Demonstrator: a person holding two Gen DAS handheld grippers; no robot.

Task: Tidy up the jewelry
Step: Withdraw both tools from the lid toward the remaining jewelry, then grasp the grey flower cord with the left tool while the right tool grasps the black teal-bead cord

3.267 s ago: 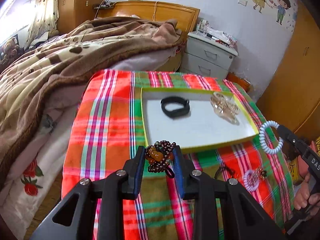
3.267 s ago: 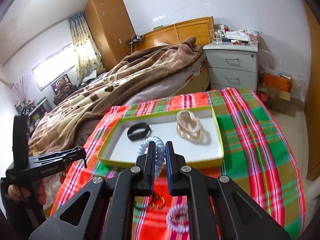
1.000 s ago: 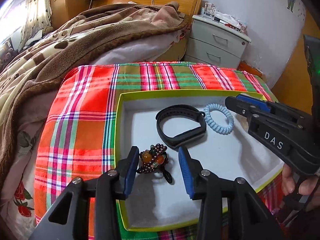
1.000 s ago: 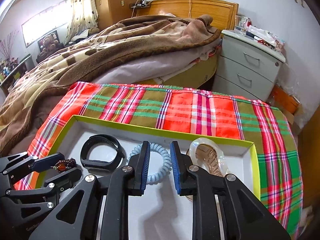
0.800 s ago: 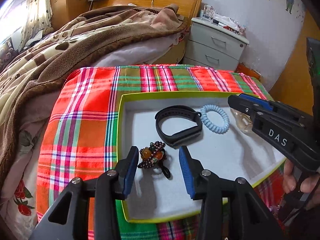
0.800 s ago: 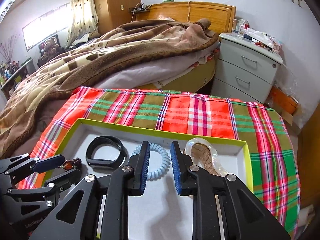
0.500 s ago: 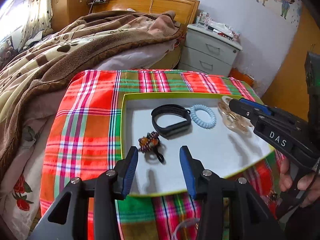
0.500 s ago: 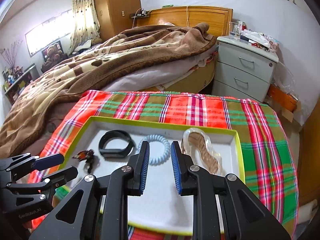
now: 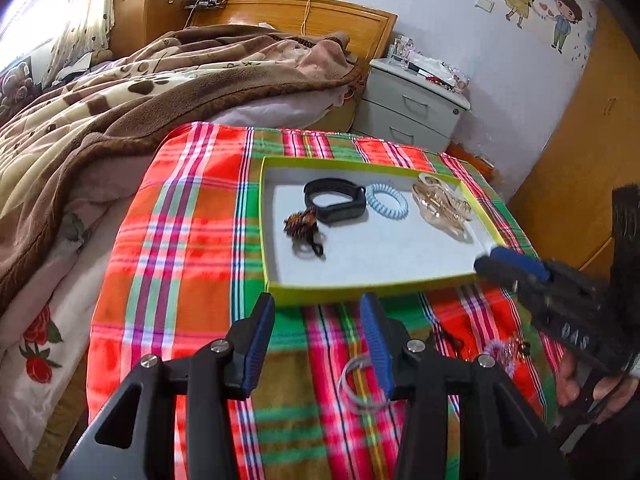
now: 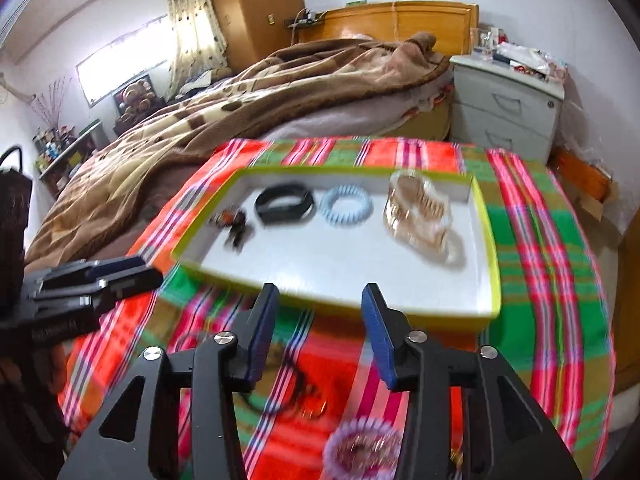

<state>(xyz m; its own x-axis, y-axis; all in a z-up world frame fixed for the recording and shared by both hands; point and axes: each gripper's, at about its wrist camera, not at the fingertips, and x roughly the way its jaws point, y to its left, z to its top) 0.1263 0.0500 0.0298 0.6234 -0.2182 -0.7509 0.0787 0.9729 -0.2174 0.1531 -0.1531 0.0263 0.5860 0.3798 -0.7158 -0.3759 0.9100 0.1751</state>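
Here both grippers hang empty short of the tray (image 9: 372, 290): the left gripper (image 9: 318, 312) parted, the right gripper (image 10: 318, 302) with jaws opening and nothing between them. Inside the tray, beyond them, lie the beaded bracelet (image 9: 301, 222), black band (image 9: 336, 200), blue coil tie (image 10: 346, 204) and gold clip (image 10: 418, 210).

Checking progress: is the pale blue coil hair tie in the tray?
In. The pale blue coil hair tie lies on the green-rimmed white tray floor.

Red-green plaid cloth (image 9: 192, 248), lime-rimmed white tray (image 9: 372, 288), pale-blue coil tie (image 9: 387, 201)
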